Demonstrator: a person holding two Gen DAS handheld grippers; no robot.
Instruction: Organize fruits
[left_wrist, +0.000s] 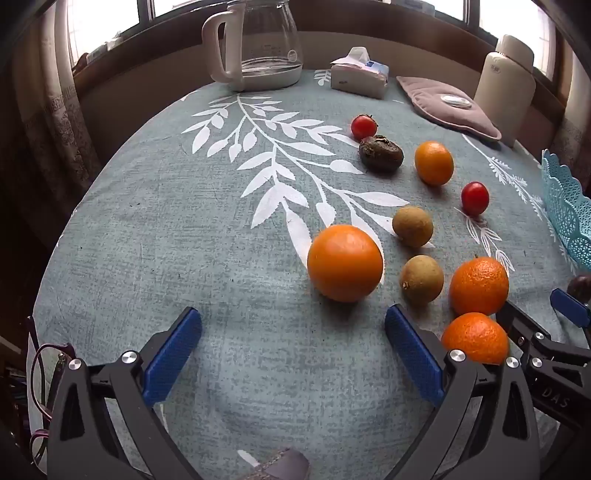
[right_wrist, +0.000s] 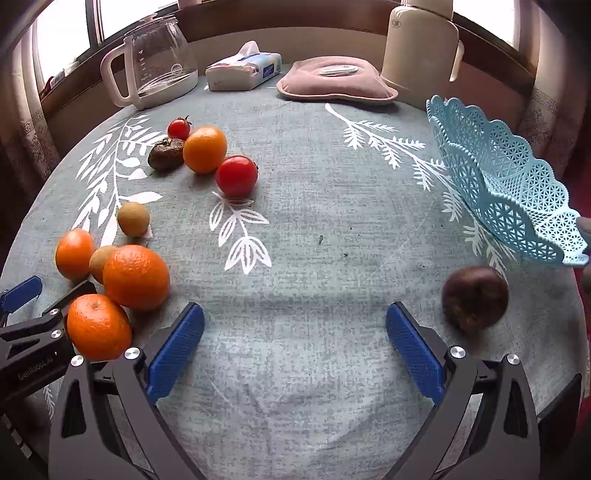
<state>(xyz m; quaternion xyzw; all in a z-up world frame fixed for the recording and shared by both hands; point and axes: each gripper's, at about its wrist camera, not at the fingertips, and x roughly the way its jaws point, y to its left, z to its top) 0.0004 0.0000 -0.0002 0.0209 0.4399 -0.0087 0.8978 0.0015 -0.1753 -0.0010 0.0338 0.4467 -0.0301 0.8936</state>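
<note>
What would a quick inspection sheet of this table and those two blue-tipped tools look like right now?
Surface: round table under a grey-green cloth with white leaf prints.
Job's things: oranges, the biggest; two cherry tomatoes, one; two small brown fruits, one; a wrinkled dark fruit; a dark round fruit beside the blue lattice basket, which looks empty.
Clutter: glass kettle, tissue pack, pink pad, cream jug, glasses at the table's edge.
Grippers: left tool and right tool both open, holding nothing.
Cables: nothing seen.
Surroundings: windows, curtains.
</note>
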